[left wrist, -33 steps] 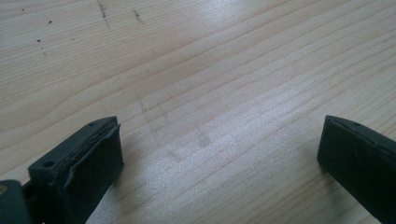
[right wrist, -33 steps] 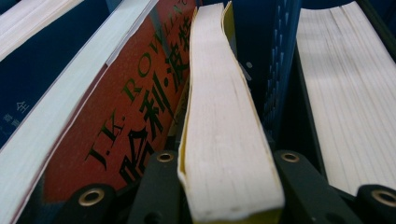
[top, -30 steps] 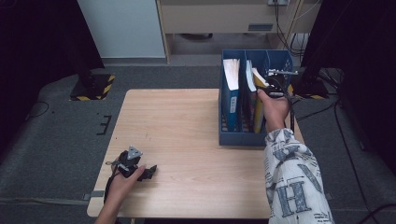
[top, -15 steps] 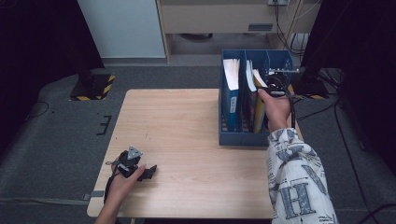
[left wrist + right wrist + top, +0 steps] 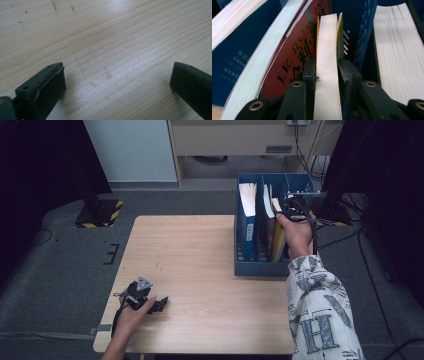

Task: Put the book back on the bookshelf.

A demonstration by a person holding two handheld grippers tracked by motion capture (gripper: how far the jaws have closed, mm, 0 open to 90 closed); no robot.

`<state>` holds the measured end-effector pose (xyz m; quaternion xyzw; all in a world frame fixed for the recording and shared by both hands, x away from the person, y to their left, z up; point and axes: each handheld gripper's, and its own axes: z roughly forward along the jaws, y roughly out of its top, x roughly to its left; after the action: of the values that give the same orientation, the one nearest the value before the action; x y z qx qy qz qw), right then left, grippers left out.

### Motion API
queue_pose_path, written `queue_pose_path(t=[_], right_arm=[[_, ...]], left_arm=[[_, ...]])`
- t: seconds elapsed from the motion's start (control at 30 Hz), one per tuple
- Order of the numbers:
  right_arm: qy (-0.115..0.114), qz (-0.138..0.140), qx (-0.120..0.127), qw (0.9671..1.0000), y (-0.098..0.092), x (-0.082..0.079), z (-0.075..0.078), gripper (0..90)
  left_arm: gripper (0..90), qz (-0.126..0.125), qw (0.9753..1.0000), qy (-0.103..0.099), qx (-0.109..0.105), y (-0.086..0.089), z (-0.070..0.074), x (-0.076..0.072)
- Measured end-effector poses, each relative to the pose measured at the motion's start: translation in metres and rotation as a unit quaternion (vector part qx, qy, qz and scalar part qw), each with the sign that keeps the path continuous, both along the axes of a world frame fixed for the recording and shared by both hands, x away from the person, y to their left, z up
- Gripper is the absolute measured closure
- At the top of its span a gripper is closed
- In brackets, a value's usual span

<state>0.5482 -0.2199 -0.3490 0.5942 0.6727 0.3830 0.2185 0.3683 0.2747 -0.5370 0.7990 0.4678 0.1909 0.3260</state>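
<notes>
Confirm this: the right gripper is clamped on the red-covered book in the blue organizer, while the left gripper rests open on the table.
Not quite. The right gripper is clamped on the yellow-covered book, which stands beside the red-covered book; the right gripper view shows it. The rest holds: the book stands in the blue organizer, and the left gripper rests open on the table.

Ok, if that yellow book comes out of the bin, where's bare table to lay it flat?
Most of the wooden table is bare: the whole stretch left of the blue bin, back to the far edge. The near right corner is under the patterned sleeve. The left gripper sits open at the near left. The bin itself is crowded, where the right gripper clamps the yellow book.
</notes>
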Motion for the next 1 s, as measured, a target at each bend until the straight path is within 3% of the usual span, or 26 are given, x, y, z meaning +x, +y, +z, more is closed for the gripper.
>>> queue_pose_path(t=[0.23,0.5,0.73,0.87,1.0], right_arm=[[-0.006,-0.006,-0.019,0.9998,-0.003,-0.002,0.001,74.8],[-0.04,-0.025,-0.017,0.9988,-0.001,0.006,0.003,75.0],[-0.042,-0.032,-0.015,0.9985,0.002,0.021,-0.006,74.6],[-0.041,-0.032,-0.012,0.9986,0.002,0.022,-0.006,73.3],[-0.038,-0.026,0.004,0.9989,0.0,0.017,-0.004,66.0]], left_arm=[[0.0,-0.001,1.0,-0.001,0.001,0.0,0.0,0.0],[0.0,-0.001,1.0,0.0,0.001,-0.001,0.0,0.0],[0.0,-0.003,1.0,0.001,0.001,-0.001,0.0,0.001],[0.0,-0.005,1.0,0.001,0.002,-0.001,0.0,0.001],[0.0,-0.005,1.0,0.0,0.0,-0.001,0.0,0.001]])
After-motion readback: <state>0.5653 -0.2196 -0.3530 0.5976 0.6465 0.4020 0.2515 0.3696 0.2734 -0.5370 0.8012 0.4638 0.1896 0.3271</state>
